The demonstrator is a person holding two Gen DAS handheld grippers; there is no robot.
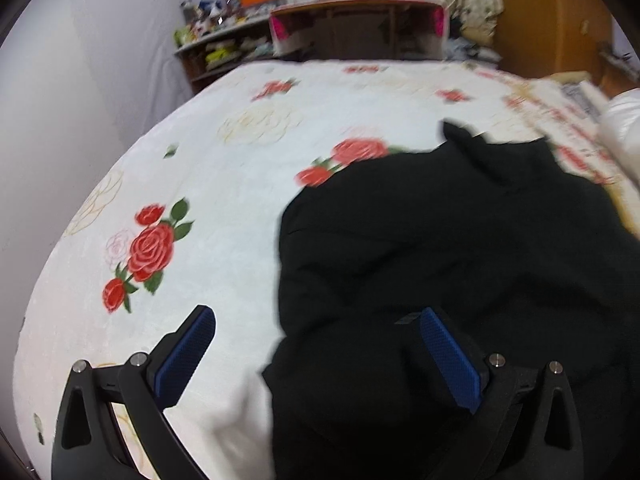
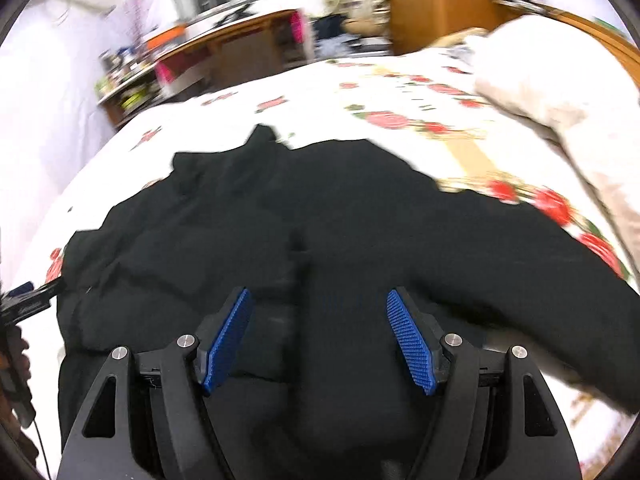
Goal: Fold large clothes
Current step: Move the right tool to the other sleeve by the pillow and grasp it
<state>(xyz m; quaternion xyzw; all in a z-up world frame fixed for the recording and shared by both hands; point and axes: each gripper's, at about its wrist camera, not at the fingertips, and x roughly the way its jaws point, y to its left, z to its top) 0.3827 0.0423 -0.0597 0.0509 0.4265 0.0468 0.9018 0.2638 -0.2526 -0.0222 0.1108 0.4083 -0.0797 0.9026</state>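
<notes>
A large black garment lies crumpled on a bed with a white rose-print sheet. My left gripper is open wide over the garment's left edge, its left finger over the sheet and its right finger over the cloth. It holds nothing. In the right wrist view the same black garment fills the middle, with a sleeve stretching to the right. My right gripper is open just above the garment's near part and is empty. The left gripper's tip shows at the left edge.
A wooden desk and cluttered shelves stand beyond the bed's far end. A wooden wardrobe is at the far right. A white pillow or quilt lies on the bed's right side. A pale wall runs along the left.
</notes>
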